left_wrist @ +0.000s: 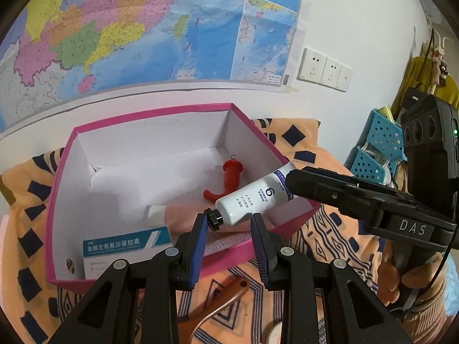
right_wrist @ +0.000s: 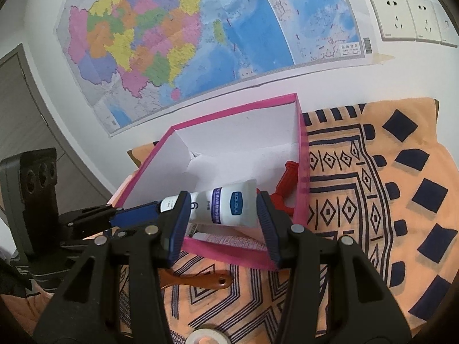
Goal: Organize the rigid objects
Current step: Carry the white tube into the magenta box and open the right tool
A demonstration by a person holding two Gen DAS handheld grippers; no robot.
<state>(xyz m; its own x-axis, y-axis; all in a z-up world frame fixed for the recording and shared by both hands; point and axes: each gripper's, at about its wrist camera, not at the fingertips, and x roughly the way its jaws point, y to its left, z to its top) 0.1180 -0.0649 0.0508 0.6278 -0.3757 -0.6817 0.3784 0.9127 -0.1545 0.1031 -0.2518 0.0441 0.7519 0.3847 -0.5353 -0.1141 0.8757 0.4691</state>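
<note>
White tube is hanging over the pink box, clamped in right gripper; left gripper is parted, empty.

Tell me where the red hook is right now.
The red hook lies inside the pink box, near its right wall, just behind the white tube in the left wrist view.

Home room: wall map, sockets, patterned cloth.
</note>
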